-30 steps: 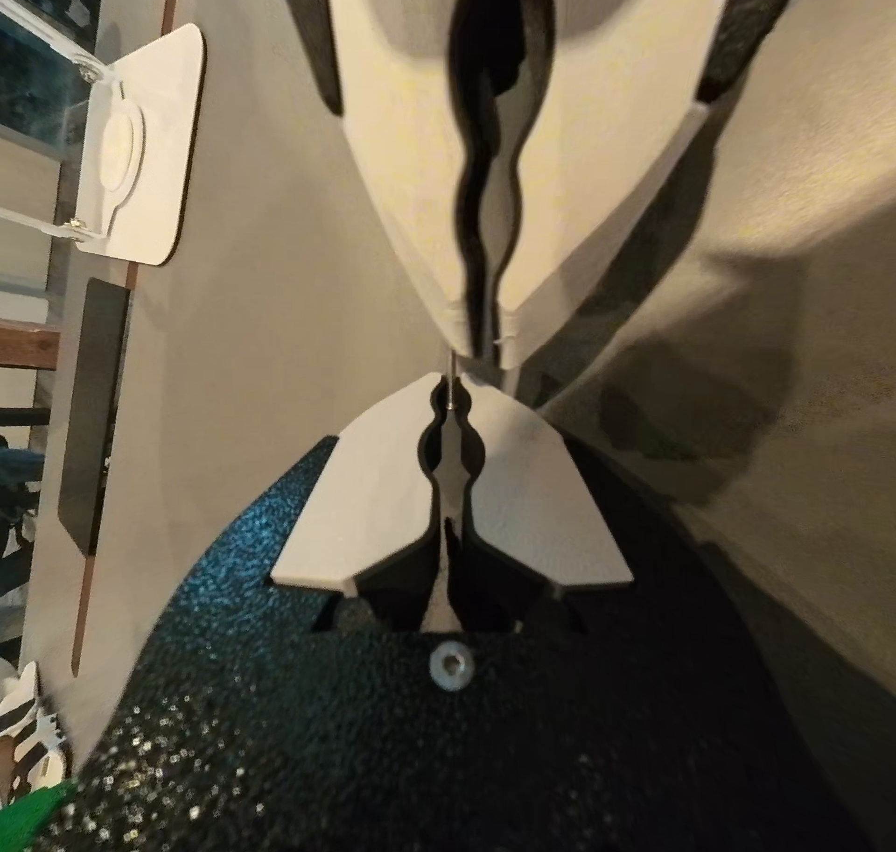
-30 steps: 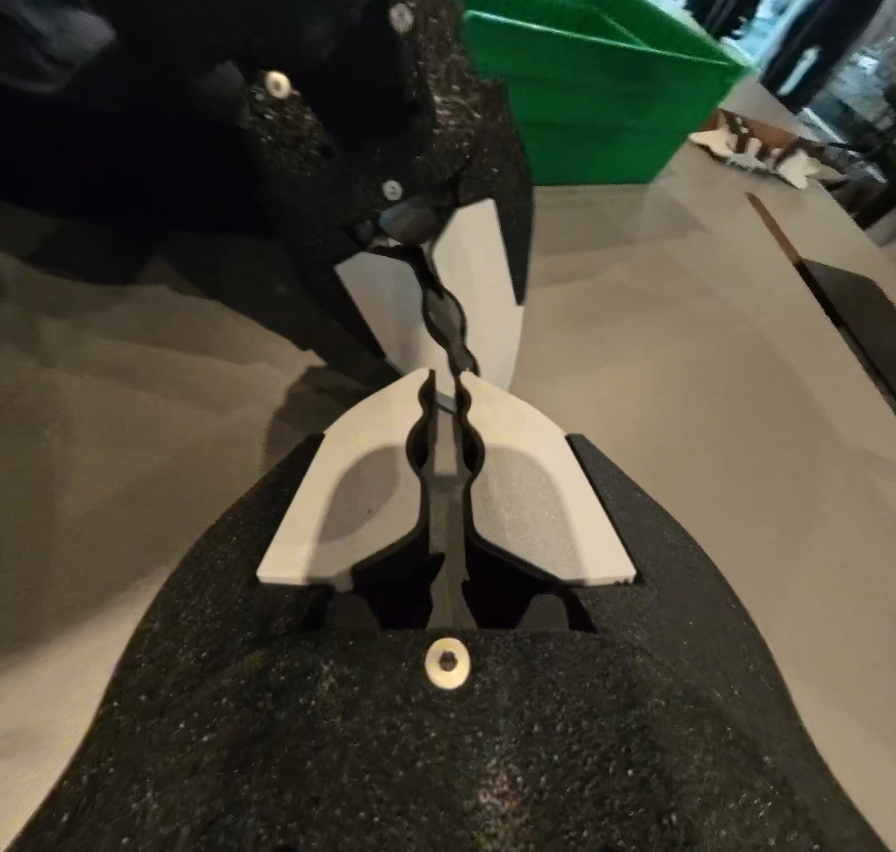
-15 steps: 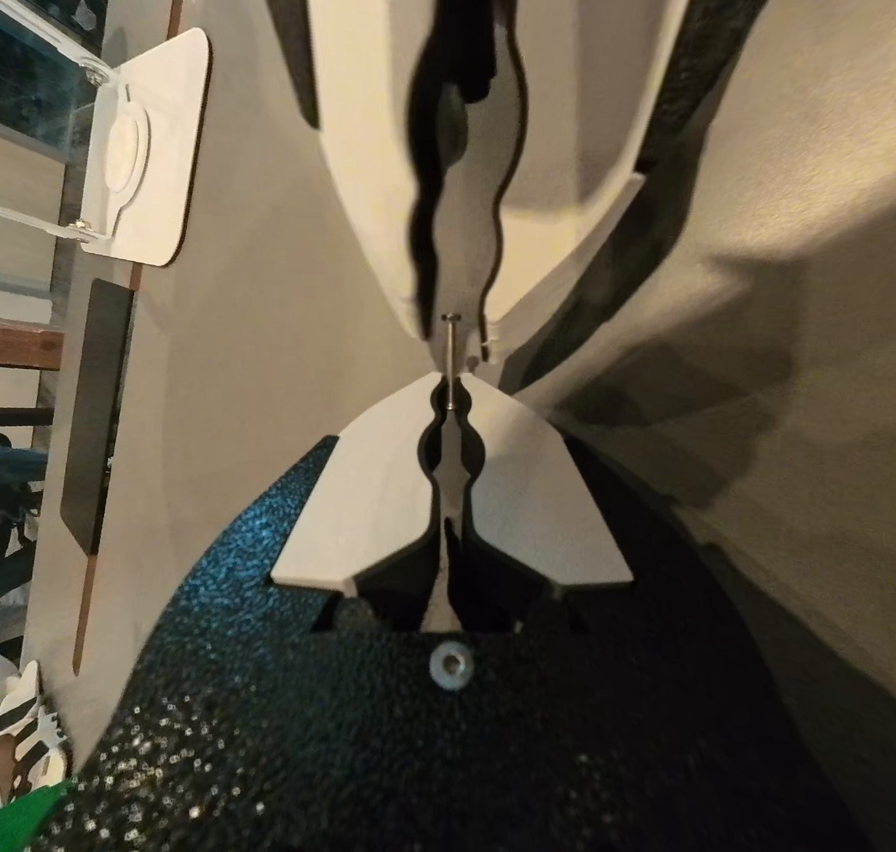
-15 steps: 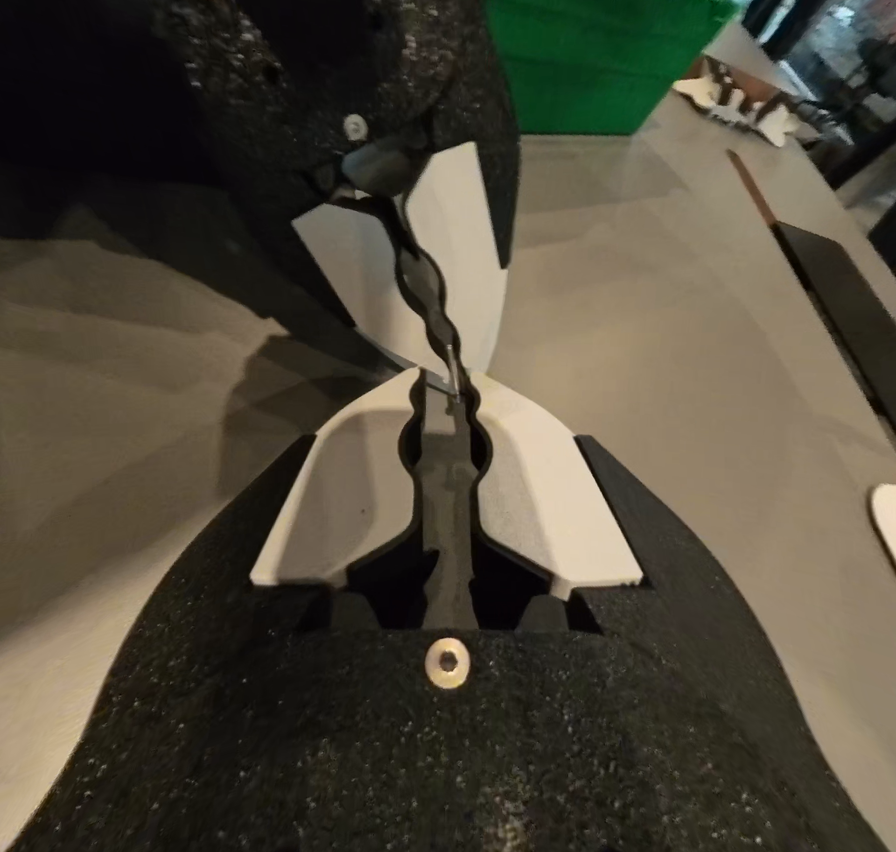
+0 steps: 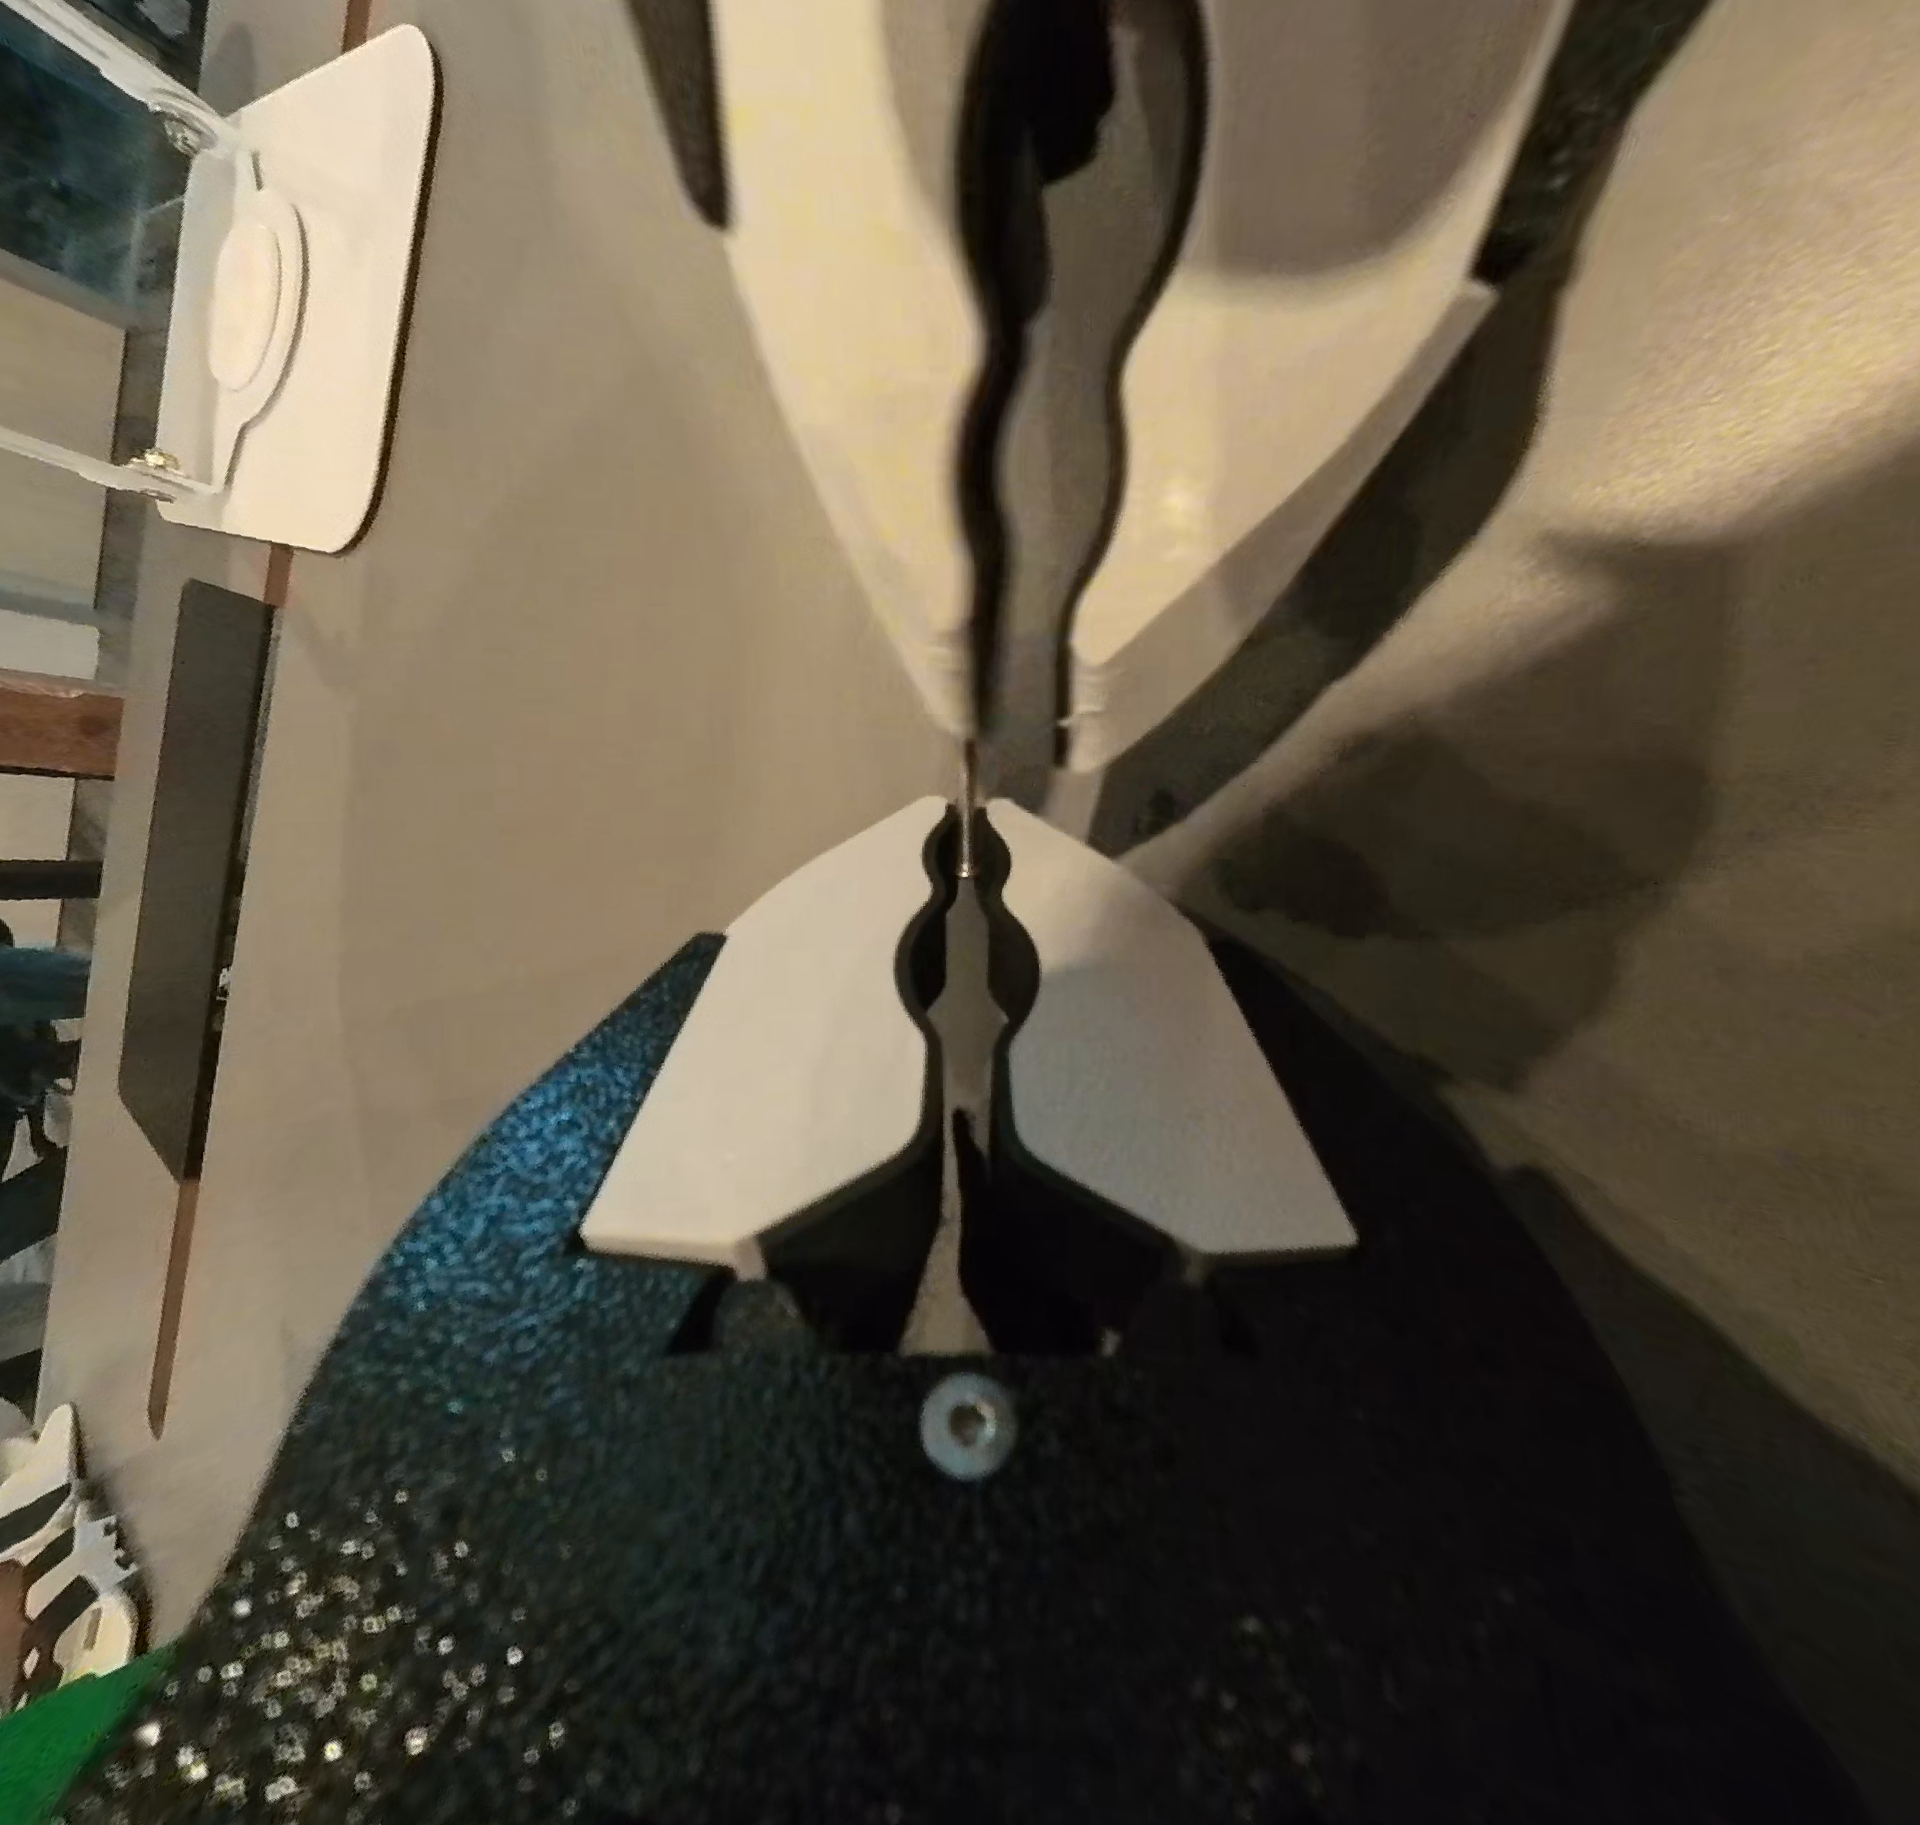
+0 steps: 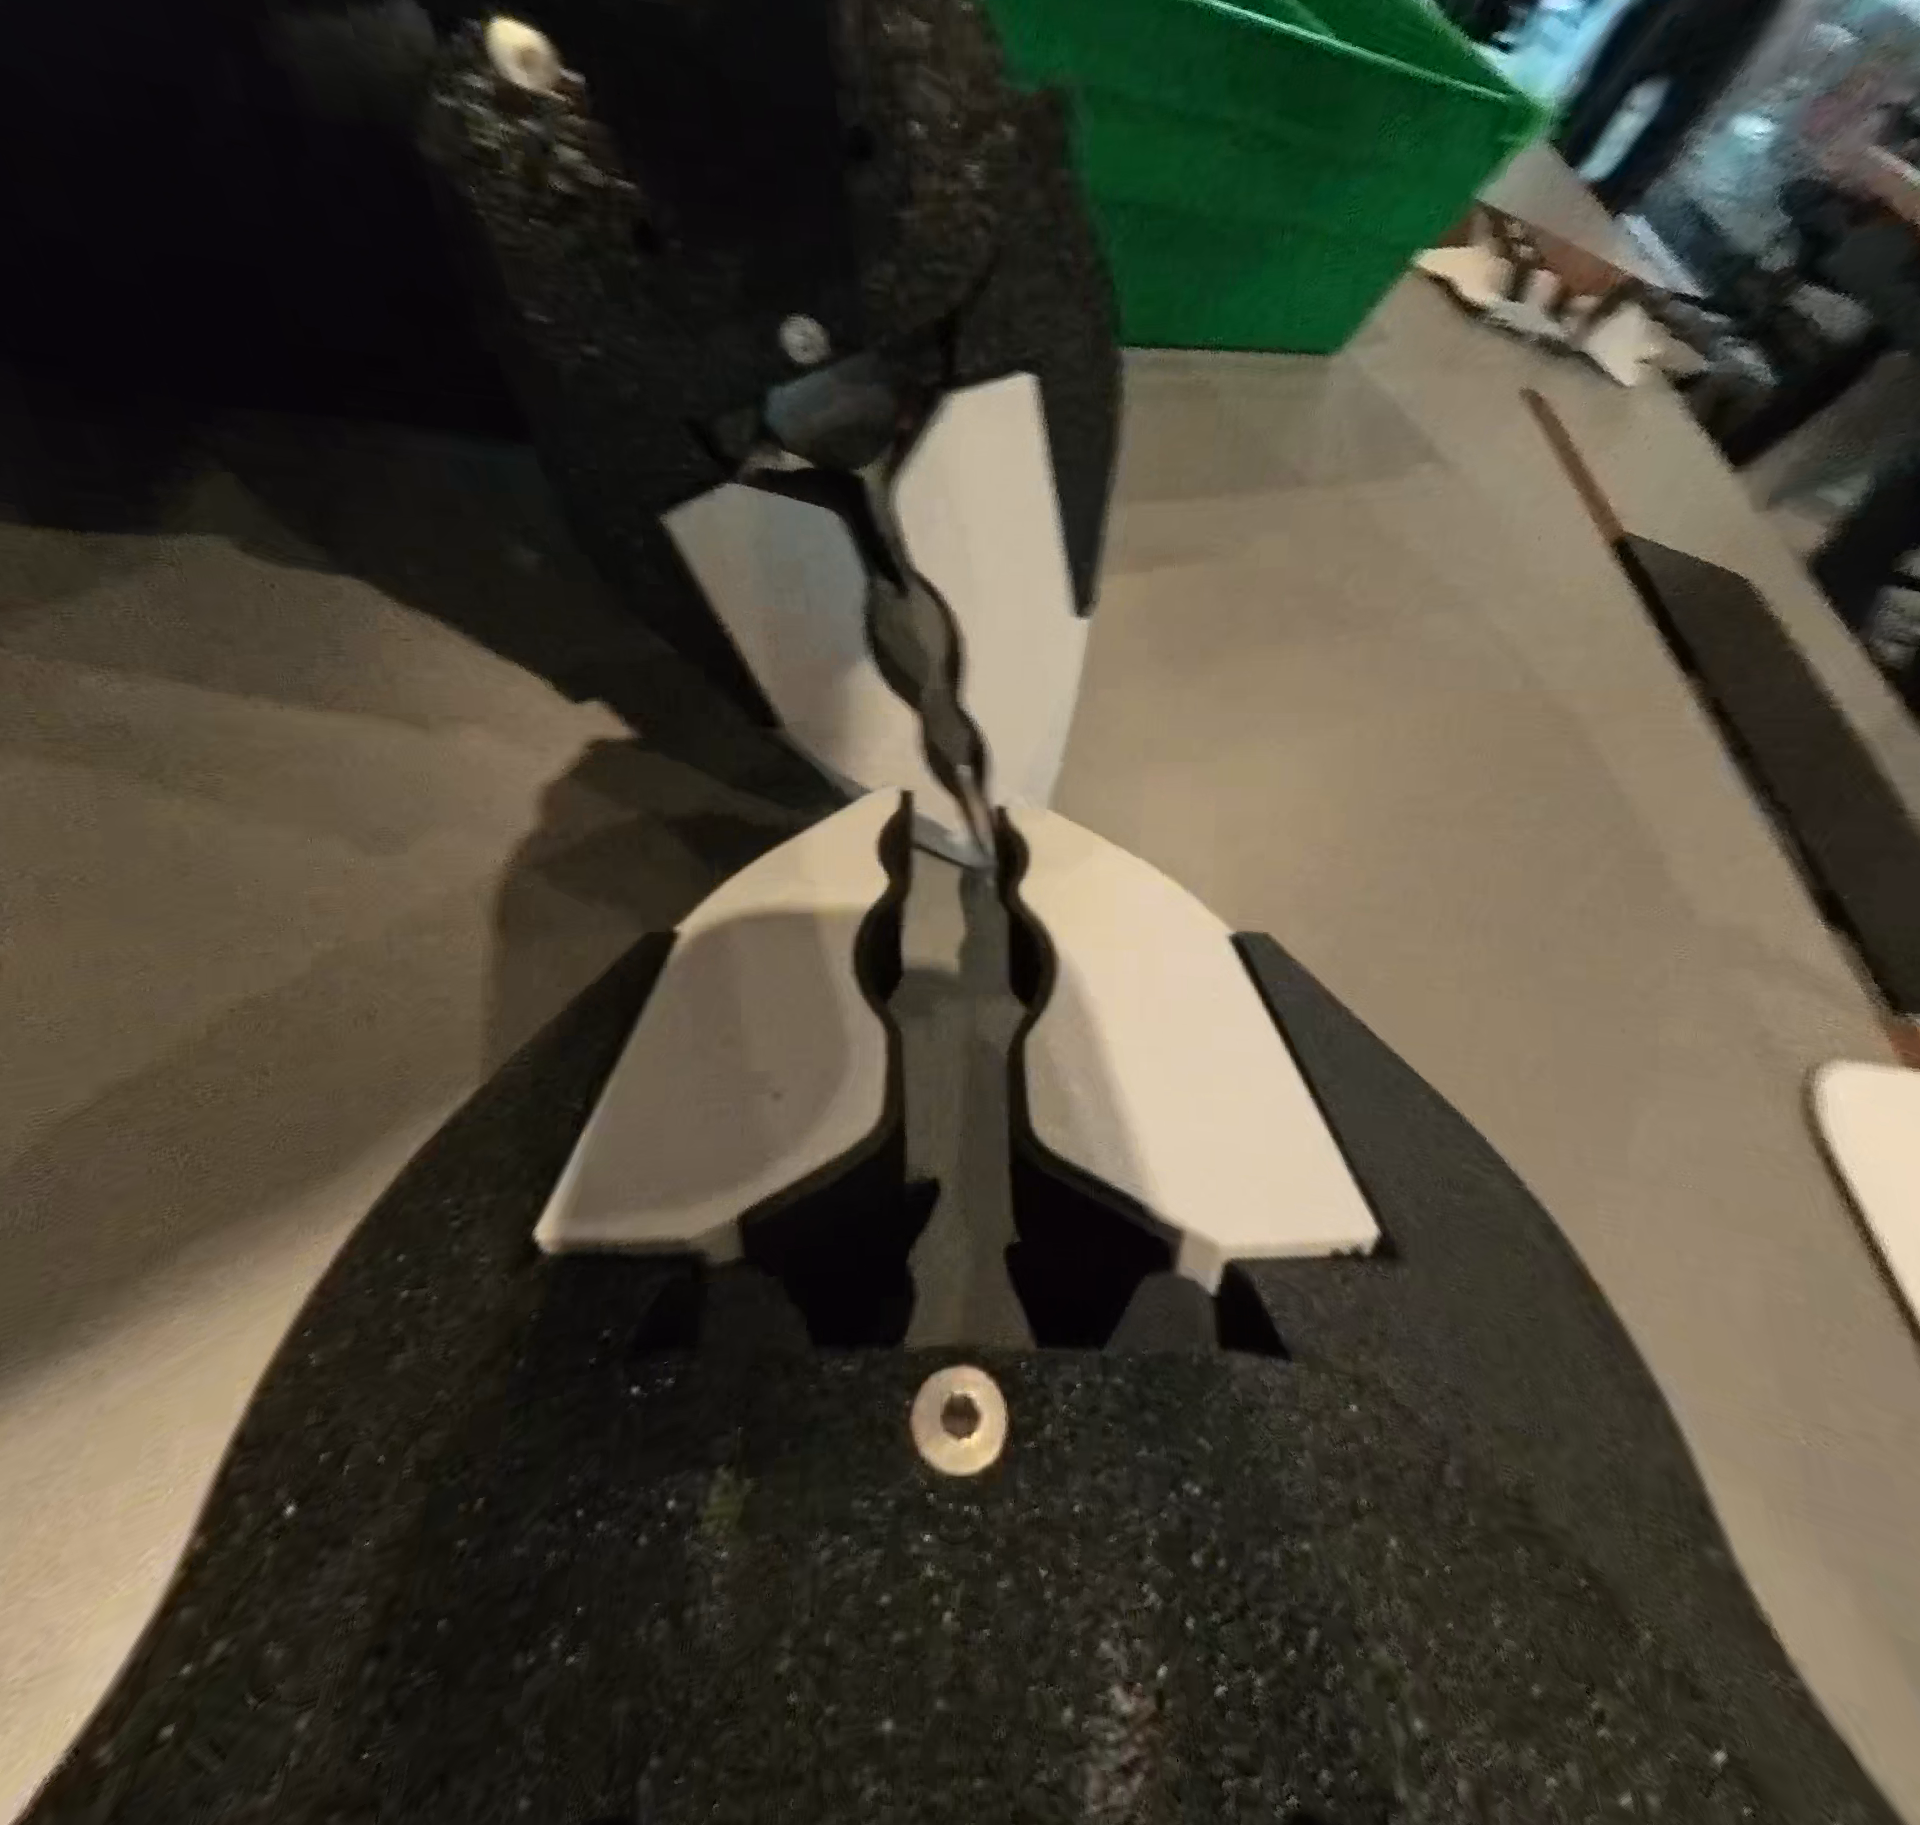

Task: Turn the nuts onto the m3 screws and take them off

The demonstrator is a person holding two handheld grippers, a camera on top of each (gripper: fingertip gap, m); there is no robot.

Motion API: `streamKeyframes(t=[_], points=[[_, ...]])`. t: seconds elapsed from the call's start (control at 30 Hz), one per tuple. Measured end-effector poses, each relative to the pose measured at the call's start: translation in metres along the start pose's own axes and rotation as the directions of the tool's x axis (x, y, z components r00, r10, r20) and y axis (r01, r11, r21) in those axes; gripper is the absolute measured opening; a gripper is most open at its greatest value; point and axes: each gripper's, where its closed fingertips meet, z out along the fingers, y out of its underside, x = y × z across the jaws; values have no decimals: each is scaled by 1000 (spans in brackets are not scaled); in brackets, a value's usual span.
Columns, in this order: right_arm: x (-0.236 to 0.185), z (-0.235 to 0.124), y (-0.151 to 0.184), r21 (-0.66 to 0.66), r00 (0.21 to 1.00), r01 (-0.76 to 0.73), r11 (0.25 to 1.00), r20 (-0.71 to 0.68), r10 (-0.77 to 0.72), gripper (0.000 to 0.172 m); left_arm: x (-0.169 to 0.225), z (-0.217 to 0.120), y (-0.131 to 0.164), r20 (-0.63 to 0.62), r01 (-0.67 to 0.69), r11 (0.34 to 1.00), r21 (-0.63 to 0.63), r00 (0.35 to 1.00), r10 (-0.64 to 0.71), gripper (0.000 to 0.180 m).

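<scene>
Left gripper pinches thin m3 screw at fingertips. Right gripper, tip-to-tip beyond the screw, jaws spread; green bin behind it.

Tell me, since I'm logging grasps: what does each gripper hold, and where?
The left gripper pinches a thin metal screw by its lower end. The right gripper is open around the screw's other end, holding nothing.

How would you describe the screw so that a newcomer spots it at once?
Start at the two white claw tips facing each other above the grey table. The screw is the thin silver pin that bridges them, its lower end pinched in the left claw. Everything else there is broad, white or black; only the screw is slim, shiny metal.
</scene>
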Motion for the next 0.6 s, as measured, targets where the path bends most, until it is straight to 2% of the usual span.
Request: streamKeyframes(t=[0.03,0.13,0.23,0.33,0.5,0.53,0.6], points=[[7,1,3,-19,999,8,1000,-49,-9,23,0,0,0,0,-2,1000,0,1000,2,2],[5,5,11,-77,998,35,996,-46,-38,28,0,0,0,2,-4,1000,0,1000,4,2],[-3,3,9,-62,999,34,997,4,-34,18,1,0,-1,-5,-3,1000,6,1000,3,2],[1,0,8,-46,1000,15,999,-4,-15,12,1,0,-2,-5,-8,1000,3,1000,8,2],[2,4,8,-60,997,59,996,-37,-61,19,0,0,0,6,-13,1000,-10,1000,14,2],[-2,4,8,-60,998,59,996,-13,-60,18,0,0,0,8,-16,1000,-12,1000,16,2],[-10,1,-1,2,998,51,999,42,-51,5,0,0,0,9,-19,1000,-16,1000,19,2]])
